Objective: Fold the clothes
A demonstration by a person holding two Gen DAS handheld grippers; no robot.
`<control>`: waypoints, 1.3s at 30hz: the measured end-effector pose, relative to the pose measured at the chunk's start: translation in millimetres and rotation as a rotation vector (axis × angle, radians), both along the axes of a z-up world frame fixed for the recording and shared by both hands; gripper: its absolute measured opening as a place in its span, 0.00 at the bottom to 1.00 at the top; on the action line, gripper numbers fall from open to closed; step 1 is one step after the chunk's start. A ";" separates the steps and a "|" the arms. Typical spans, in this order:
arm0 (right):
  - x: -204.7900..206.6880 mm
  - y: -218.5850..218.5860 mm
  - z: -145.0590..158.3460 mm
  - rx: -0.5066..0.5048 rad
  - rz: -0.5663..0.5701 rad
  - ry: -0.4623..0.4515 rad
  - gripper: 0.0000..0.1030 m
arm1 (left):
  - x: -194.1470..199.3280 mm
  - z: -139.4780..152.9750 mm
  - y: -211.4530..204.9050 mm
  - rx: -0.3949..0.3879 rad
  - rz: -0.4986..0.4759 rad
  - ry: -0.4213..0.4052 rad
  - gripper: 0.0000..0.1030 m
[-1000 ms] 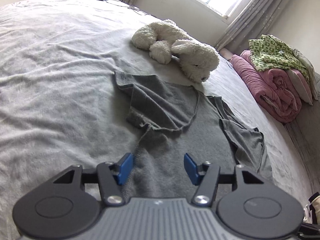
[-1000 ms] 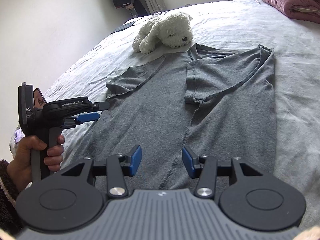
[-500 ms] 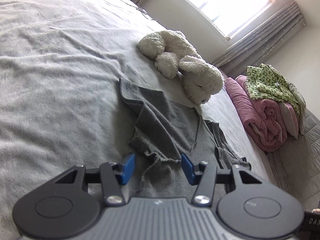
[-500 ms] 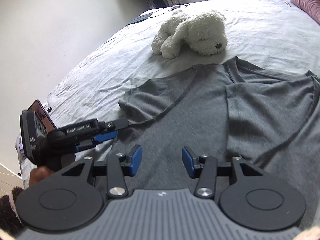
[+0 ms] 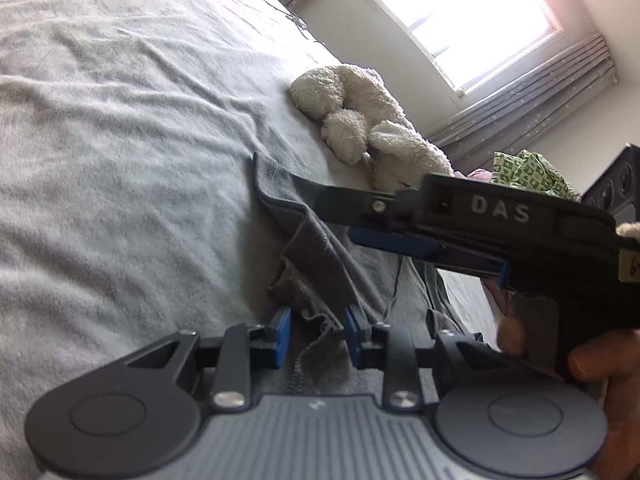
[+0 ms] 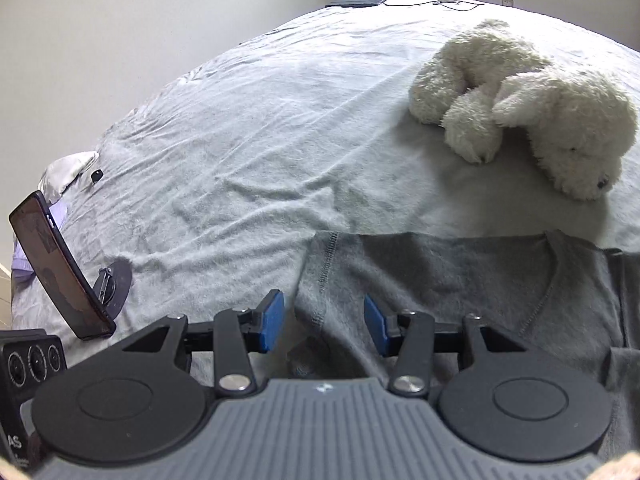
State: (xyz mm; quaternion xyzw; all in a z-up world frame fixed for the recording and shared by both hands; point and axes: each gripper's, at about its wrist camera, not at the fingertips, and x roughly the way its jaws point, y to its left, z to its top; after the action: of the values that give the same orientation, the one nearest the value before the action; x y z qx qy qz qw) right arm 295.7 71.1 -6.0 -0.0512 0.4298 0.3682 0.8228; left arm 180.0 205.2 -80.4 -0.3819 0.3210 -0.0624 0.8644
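A grey T-shirt (image 5: 320, 256) lies on the bed, its left sleeve (image 6: 420, 272) spread toward the plush dog. My left gripper (image 5: 316, 338) is low over the shirt's bunched side edge, jaws open with a fold of cloth between the blue pads. My right gripper (image 6: 324, 320) is open, its pads either side of the sleeve's hemmed edge. In the left wrist view the right gripper (image 5: 400, 236) crosses above the sleeve from the right.
A white plush dog (image 6: 520, 100) lies just beyond the shirt, also seen in the left wrist view (image 5: 368, 132). A phone on a stand (image 6: 60, 268) sits at the bed's left. Folded pink and green bedding (image 5: 528, 172) lies by the window.
Both grippers have moved to the shirt's left sleeve side and dropped lower. The right gripper has come into the left wrist view. The left jaws have narrowed.
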 end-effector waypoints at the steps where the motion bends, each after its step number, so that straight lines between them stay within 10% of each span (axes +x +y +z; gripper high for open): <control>1: 1.8 7.5 -5.0 -0.020 0.001 -0.010 0.47 | 0.4 -0.9 0.1 -0.001 -0.004 0.003 0.19; 9: 6.7 20.5 -24.2 -0.073 -0.015 -0.060 0.06 | 2.1 -3.1 -2.5 -0.011 -0.020 0.012 0.04; 26: 0.1 -92.4 10.1 0.245 -0.356 -0.052 0.06 | -5.4 33.3 -39.7 0.018 -0.150 -0.087 0.03; 39: -30.4 -203.7 -33.8 0.432 -0.600 0.101 0.06 | -13.4 31.4 -90.8 0.097 -0.351 -0.083 0.03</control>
State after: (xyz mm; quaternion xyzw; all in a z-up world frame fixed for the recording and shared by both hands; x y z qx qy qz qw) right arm 265.3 -132.6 -39.9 0.2700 0.3783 0.1952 0.8637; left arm 166.6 114.4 -49.0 -0.2749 0.3494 -0.2122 0.8703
